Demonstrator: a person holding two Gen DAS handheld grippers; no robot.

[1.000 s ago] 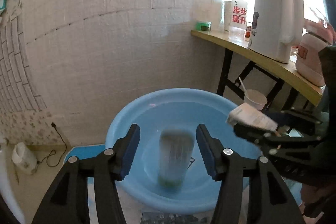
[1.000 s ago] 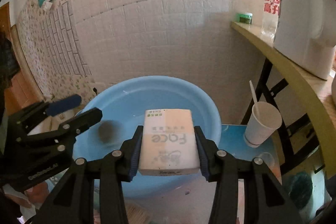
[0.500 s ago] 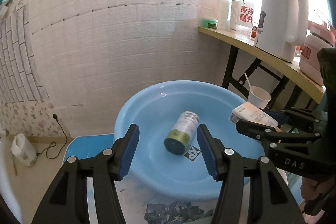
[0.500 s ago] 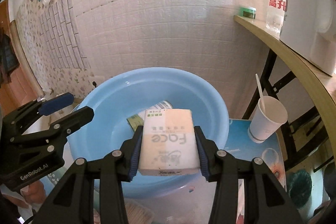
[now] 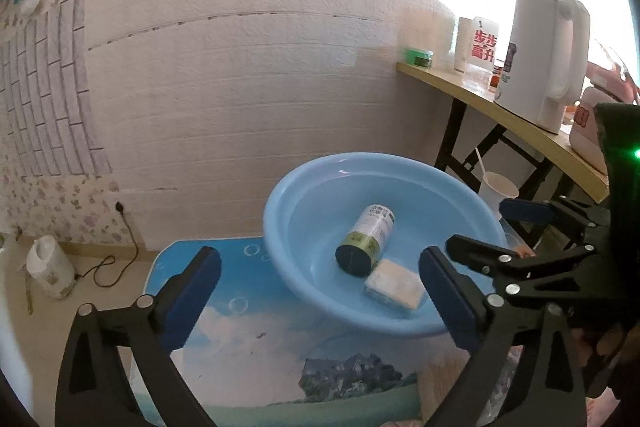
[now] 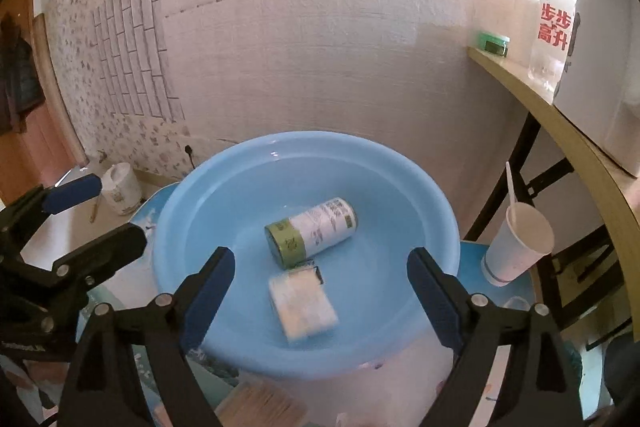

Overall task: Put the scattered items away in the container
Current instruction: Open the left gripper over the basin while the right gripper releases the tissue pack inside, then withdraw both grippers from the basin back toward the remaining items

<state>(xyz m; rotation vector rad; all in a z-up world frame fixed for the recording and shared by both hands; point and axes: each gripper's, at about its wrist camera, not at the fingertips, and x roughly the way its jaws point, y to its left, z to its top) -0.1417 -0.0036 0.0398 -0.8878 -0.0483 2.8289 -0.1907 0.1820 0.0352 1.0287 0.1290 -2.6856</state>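
Lying in basin point(image 6: 424, 187): can point(image 6: 312, 231), tissue pack point(image 6: 302, 307) | both tools just spread, empty

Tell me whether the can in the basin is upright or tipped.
Tipped: the can lies on its side in the basin, one end facing the camera.

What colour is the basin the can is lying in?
Light blue: the basin shows best in the right wrist view.

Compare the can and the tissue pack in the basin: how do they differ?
The can is round with a green band; the tissue pack is flat, pale and rectangular. The can lies on its side; the pack lies flat, nearer the camera. Both rest in the blue basin.
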